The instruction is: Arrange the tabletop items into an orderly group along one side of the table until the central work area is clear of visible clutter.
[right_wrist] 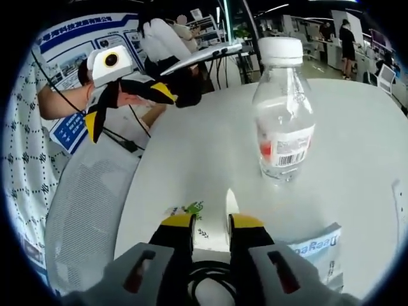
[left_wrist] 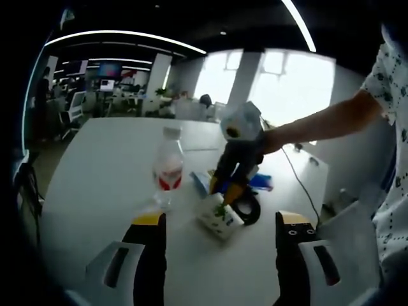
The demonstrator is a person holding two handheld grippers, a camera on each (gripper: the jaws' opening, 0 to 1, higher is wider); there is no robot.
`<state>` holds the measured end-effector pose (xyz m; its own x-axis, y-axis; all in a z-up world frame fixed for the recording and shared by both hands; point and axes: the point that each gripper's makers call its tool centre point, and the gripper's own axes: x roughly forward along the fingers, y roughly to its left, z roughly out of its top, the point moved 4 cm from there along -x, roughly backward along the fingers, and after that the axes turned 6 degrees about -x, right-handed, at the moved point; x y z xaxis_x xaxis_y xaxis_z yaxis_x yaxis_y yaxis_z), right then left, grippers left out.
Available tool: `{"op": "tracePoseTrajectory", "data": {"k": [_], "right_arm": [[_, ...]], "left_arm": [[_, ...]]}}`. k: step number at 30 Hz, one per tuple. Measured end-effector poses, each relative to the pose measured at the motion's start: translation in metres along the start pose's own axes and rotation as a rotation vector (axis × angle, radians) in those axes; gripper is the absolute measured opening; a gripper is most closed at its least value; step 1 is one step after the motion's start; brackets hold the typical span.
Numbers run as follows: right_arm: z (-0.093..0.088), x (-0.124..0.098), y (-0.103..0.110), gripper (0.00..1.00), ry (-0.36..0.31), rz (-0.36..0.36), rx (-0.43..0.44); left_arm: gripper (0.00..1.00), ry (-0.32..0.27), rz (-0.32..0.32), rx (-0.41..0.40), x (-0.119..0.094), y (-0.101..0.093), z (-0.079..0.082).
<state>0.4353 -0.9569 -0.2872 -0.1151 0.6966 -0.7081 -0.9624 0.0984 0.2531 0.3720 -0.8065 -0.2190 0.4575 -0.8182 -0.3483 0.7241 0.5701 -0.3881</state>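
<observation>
One small carton [right_wrist: 204, 220] pinched in right gripper [right_wrist: 212, 223], one water bottle [right_wrist: 284, 111]

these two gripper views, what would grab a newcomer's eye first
A clear plastic water bottle with a white cap and red label stands upright on the white table. In the left gripper view, the right gripper is shut on a small white carton with green print; the left gripper is open.

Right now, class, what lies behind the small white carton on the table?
In the left gripper view, behind the white carton lie a black tape roll and a blue packet. The right gripper, jaws closed on the carton, covers much of them.
</observation>
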Motion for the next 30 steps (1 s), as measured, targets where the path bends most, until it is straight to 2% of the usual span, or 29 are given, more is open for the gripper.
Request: {"op": "tracePoseTrajectory", "data": {"k": [11, 30], "right_arm": [[0.003, 0.000, 0.005, 0.12, 0.009, 0.021, -0.028], [0.020, -0.003, 0.042, 0.02, -0.009, 0.077, -0.079]], "left_arm": [[0.64, 0.003, -0.001, 0.000, 0.000, 0.000, -0.001], [0.62, 0.003, -0.020, 0.012, 0.002, -0.008, 0.001]]}}
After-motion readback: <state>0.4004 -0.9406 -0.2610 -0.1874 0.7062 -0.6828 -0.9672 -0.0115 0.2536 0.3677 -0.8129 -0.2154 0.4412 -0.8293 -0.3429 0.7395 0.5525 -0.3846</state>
